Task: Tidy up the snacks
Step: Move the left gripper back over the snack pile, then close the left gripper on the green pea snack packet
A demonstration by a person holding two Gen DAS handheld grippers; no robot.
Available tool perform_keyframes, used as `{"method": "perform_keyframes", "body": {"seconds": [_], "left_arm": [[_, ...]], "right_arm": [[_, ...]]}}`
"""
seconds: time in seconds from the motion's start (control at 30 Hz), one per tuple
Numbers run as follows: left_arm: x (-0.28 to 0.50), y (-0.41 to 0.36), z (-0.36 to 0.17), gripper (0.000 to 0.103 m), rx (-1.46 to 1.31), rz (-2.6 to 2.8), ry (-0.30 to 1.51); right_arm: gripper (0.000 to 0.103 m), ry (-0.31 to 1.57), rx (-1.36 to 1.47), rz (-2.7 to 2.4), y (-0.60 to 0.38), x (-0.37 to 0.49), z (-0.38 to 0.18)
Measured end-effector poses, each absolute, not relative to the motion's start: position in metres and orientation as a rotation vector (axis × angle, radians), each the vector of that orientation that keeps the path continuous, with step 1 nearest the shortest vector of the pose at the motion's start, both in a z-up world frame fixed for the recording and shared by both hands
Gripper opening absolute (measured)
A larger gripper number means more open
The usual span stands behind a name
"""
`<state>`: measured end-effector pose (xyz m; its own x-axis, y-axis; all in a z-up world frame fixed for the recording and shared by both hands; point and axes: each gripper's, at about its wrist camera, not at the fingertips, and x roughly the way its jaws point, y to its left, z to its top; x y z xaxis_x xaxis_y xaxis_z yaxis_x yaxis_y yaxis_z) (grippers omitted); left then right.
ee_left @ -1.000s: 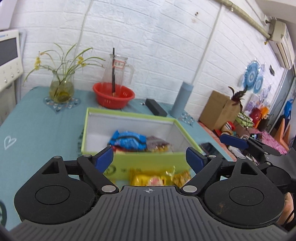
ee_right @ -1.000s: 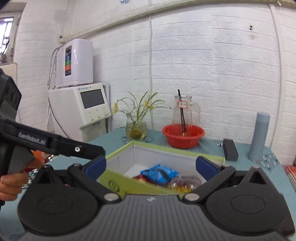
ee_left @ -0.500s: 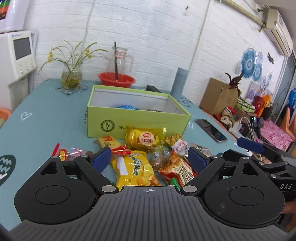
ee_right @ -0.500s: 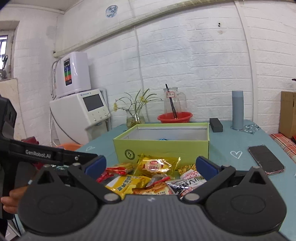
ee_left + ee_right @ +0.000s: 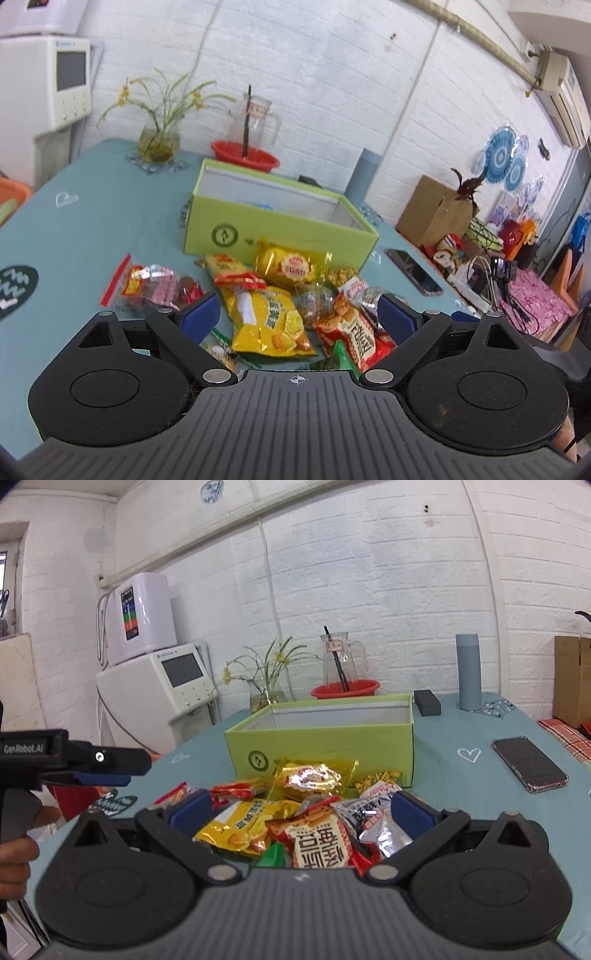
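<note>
Only the right wrist view shows the left gripper (image 5: 103, 779) sideways.

Glossy foil snack packets (image 5: 267, 318), matt cardboard box (image 5: 280, 236)

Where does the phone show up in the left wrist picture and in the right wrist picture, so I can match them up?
Left wrist: the phone lies flat on the table, right of centre, just past the green box's right corner.
Right wrist: the phone lies at the right edge, mid-height, right of the box, beside a white heart drawn on the cloth.
Shared landmark: the green box, with the snack pile in front of it.
</note>
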<state>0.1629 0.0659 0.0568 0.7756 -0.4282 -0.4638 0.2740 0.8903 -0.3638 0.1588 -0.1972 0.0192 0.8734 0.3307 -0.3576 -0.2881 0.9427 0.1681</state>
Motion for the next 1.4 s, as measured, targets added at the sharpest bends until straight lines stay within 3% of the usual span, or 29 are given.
{"method": "perform_keyframes", "body": {"seconds": [0.33,0.6,0.73,0.87,1.1,1.2,1.27,1.4], "left_arm": [[0.197,0.037,0.01,0.071,-0.326,-0.53,0.774],[0.22,0.025,-0.004,0.062,-0.325,-0.606,0.846],[0.236,0.022,-0.014,0.05,-0.366,-0.646,0.909],[0.238,0.024,-0.026,0.03,-0.388,-0.66,0.956],[0.212,0.034,-0.03,0.03,-0.407,-0.682,0.983],[0.197,0.043,-0.022,0.032,-0.393,-0.649,0.946],[0.192,0.051,-0.013,0.044,-0.369,-0.62,0.896],[0.196,0.06,-0.014,0.044,-0.381,-0.584,0.903]], "right_arm": [[0.102,0.612,-0.018,0.411,-0.16,0.173,-0.028],[0.101,0.591,-0.164,0.516,-0.123,0.178,-0.029],[0.101,0.619,-0.16,0.57,-0.117,0.193,-0.032],[0.101,0.64,-0.168,0.566,-0.11,0.191,-0.036],[0.101,0.666,-0.124,0.611,-0.105,0.16,-0.038],[0.101,0.668,-0.103,0.611,-0.108,0.15,-0.038],[0.101,0.658,-0.11,0.562,-0.113,0.148,-0.038],[0.101,0.645,-0.089,0.518,-0.121,0.155,-0.034]]}}
